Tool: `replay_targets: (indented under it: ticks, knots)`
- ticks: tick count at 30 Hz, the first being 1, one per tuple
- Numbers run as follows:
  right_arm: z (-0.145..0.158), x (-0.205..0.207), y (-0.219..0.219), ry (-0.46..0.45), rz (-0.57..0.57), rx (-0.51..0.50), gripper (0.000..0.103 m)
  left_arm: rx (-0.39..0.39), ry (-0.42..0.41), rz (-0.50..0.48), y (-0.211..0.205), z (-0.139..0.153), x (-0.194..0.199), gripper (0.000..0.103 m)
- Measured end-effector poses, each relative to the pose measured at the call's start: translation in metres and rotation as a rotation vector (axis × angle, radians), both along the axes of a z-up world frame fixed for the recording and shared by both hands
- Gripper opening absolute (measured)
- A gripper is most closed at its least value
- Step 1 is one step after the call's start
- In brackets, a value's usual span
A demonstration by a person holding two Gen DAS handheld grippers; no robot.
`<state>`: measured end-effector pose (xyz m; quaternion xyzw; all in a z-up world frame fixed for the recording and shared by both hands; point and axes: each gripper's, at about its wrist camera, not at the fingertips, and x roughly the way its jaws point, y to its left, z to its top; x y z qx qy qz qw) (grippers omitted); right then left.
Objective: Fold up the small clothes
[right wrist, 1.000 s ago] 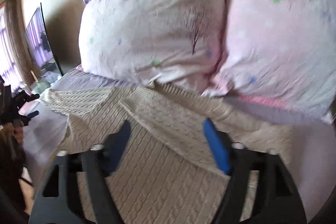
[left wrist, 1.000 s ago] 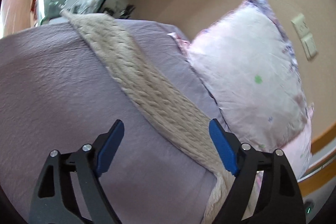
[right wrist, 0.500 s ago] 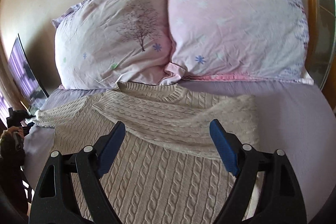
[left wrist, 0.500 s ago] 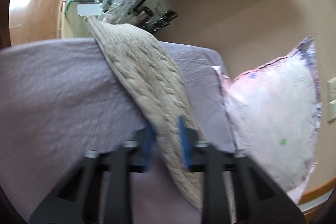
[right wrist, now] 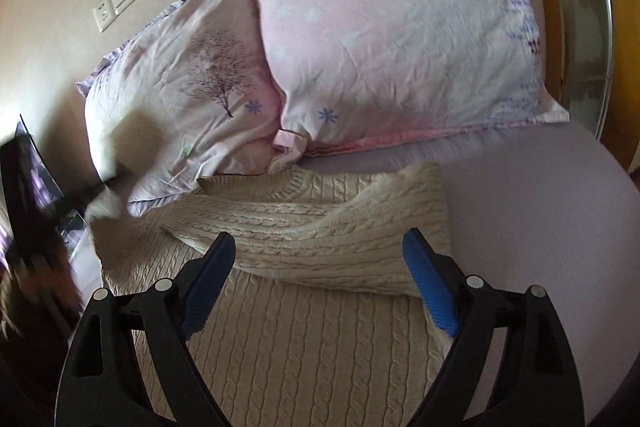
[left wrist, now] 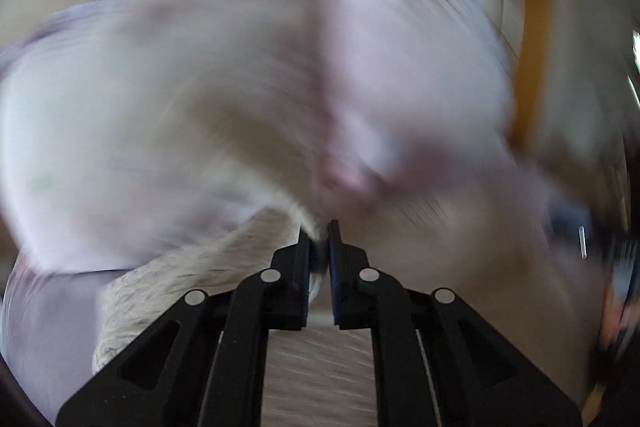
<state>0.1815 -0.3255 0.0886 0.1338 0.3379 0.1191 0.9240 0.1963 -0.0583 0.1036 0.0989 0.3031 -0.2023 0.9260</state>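
Note:
A cream cable-knit sweater (right wrist: 288, 339) lies flat on the lilac bed, its right sleeve (right wrist: 320, 235) folded across the chest. My right gripper (right wrist: 320, 279) is open and empty, hovering over the sweater's body. In the blurred left wrist view my left gripper (left wrist: 319, 231) is shut on the sweater's left sleeve (left wrist: 208, 267), which hangs lifted from the jaws. In the right wrist view that lifted sleeve (right wrist: 104, 203) shows as a blur at the left edge.
Two pink and white pillows (right wrist: 384, 39) lean on the wall behind the sweater's collar. The lilac bedsheet (right wrist: 540, 211) spreads to the right. A wall switch (right wrist: 116, 1) is at the upper left, a wooden frame (right wrist: 552, 27) at the right.
My left gripper closed on the left sleeve and swung it fast toward the pillows; its view is now blurred. My right gripper stayed open and drew slightly nearer the sweater.

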Motion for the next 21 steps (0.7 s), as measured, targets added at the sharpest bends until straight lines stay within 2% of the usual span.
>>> replay_targets:
  ticks: [2, 3, 6, 9, 10, 12, 17, 19, 21]
  knots:
    - [-0.004, 0.001, -0.011, 0.03, -0.015, 0.034, 0.087, 0.04, 0.05, -0.067, -0.023, -0.018, -0.013, 0.011]
    - [-0.006, 0.001, -0.018, 0.046, -0.024, 0.053, 0.085, 0.028, 0.062, -0.067, -0.019, -0.022, -0.02, 0.011]
    - [-0.012, 0.006, -0.033, 0.09, -0.036, 0.084, 0.066, 0.001, 0.064, 0.02, 0.021, -0.019, -0.037, 0.014]
    - [-0.024, 0.022, -0.036, 0.153, -0.023, 0.137, 0.055, 0.01, 0.069, 0.121, 0.066, -0.019, -0.062, 0.021]
    - [-0.027, 0.028, -0.034, 0.171, -0.014, 0.149, 0.054, 0.01, 0.076, 0.138, 0.074, -0.019, -0.068, 0.022]
    - [-0.036, 0.042, -0.028, 0.206, -0.008, 0.163, 0.054, -0.01, 0.108, 0.195, 0.105, -0.021, -0.086, 0.032]
    - [-0.057, 0.081, -0.024, 0.291, -0.064, 0.174, 0.044, -0.104, 0.19, 0.277, 0.153, -0.028, -0.118, 0.041]
    - [-0.067, 0.094, -0.023, 0.322, -0.057, 0.185, 0.008, -0.132, 0.218, 0.278, 0.164, -0.033, -0.127, 0.043]
    - [-0.065, 0.095, -0.02, 0.297, -0.056, 0.185, 0.008, -0.156, 0.238, 0.276, 0.171, -0.037, -0.134, 0.044]
